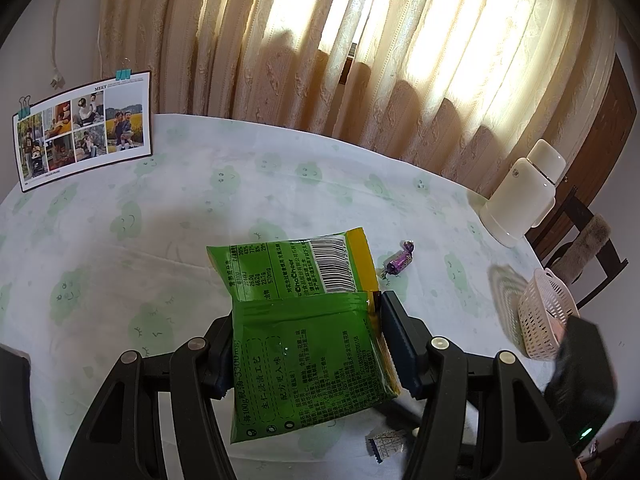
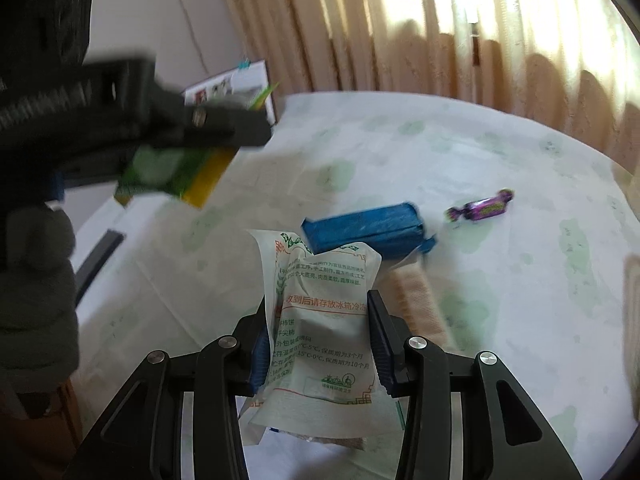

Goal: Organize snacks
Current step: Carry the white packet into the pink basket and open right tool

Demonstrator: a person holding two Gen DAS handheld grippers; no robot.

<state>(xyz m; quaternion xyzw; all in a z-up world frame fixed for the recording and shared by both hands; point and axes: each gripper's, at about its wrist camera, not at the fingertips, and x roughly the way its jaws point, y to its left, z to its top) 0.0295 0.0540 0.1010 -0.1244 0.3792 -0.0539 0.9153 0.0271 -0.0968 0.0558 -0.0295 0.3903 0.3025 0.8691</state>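
Observation:
My left gripper (image 1: 306,344) is shut on a green snack bag (image 1: 300,320) with a yellow edge and holds it above the table. It shows blurred at the upper left of the right wrist view (image 2: 172,168). My right gripper (image 2: 318,340) is shut on a white snack pouch (image 2: 320,320) with red and green print. A purple wrapped candy (image 1: 398,262) lies on the tablecloth (image 1: 120,240) beyond the green bag, and it also shows in the right wrist view (image 2: 482,208). A blue wrapped bar (image 2: 368,228) lies just beyond the white pouch.
A pink slotted basket (image 1: 546,314) stands at the table's right edge, partly behind my right gripper's body (image 1: 580,380). A white bottle (image 1: 524,196) stands at the back right. A photo sheet (image 1: 80,128) leans at the back left. A small wrapped snack (image 1: 386,442) lies under my left gripper. Curtains hang behind.

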